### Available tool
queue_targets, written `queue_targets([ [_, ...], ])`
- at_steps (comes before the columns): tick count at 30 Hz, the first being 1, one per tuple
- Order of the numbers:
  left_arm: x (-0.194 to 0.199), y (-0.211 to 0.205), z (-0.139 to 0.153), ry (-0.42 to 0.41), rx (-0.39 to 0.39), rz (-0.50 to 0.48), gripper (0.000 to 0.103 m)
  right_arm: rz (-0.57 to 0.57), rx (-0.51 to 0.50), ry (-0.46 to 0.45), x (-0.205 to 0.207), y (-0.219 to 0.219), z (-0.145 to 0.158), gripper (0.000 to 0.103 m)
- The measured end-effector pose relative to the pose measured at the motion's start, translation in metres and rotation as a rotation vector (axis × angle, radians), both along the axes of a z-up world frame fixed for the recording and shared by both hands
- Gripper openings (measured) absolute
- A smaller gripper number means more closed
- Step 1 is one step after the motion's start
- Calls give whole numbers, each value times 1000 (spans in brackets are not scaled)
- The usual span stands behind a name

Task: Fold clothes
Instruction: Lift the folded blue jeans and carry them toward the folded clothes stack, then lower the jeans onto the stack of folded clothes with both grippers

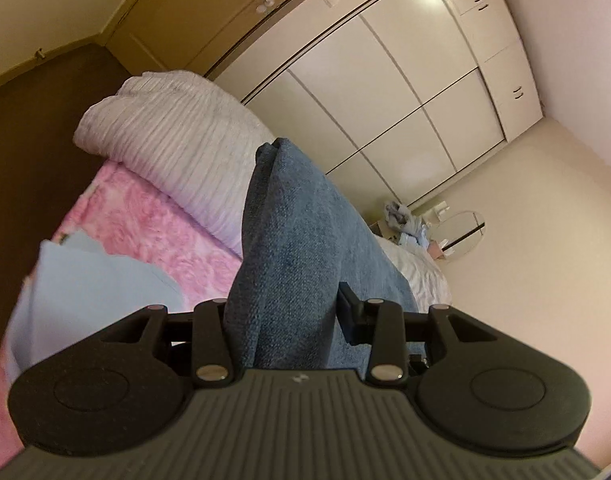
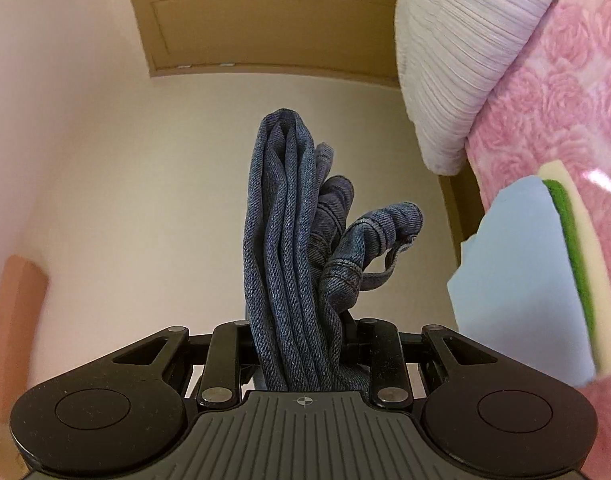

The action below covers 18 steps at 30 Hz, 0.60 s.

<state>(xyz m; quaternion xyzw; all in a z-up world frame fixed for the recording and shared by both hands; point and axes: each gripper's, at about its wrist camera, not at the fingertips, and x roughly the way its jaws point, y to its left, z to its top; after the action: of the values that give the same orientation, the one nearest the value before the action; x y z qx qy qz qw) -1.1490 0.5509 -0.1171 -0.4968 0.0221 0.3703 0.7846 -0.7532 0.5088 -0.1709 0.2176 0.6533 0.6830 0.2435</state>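
Note:
A pair of blue denim jeans [image 1: 301,240], folded into several layers, is carried between both grippers above the bed. My left gripper [image 1: 289,320] is shut on one end of the bundle, whose flat side stretches away from the camera. In the right wrist view the folded jeans [image 2: 289,220] stand up between the fingers, with the waistband and a belt loop [image 2: 385,236] curling to the right. My right gripper [image 2: 301,344] is shut on these layers. Denim hides the fingertips of both grippers.
The bed has a pink rose-patterned blanket [image 1: 153,220] and a white ribbed pillow [image 1: 177,136]. A stack of folded clothes, light blue on top [image 2: 513,280], lies on the pink blanket [image 2: 553,100]. A white wardrobe [image 1: 385,92], a brown door [image 2: 265,28] and a cluttered bedside table [image 1: 409,224] surround it.

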Motion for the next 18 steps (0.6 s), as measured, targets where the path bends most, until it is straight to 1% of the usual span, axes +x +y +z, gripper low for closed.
queue_targets([
  [2,-13,20,-18,4,-23,2,34,-6,-25,-10,-15,16,-13,27],
  [6,-32,45,-64,7,-72,15,34,-2,-85,-48,-37,39,-47,27],
  [12,-50,60,-134,4,-141,44,34,24,-175,-89,-58,56,-104,28],
  [14,-54,64,-152,2,-157,48,34,33,-191,-98,-61,57,-120,28],
  [18,-54,73,-177,19,-176,36,34,35,-216,-110,-64,62,-145,28],
])
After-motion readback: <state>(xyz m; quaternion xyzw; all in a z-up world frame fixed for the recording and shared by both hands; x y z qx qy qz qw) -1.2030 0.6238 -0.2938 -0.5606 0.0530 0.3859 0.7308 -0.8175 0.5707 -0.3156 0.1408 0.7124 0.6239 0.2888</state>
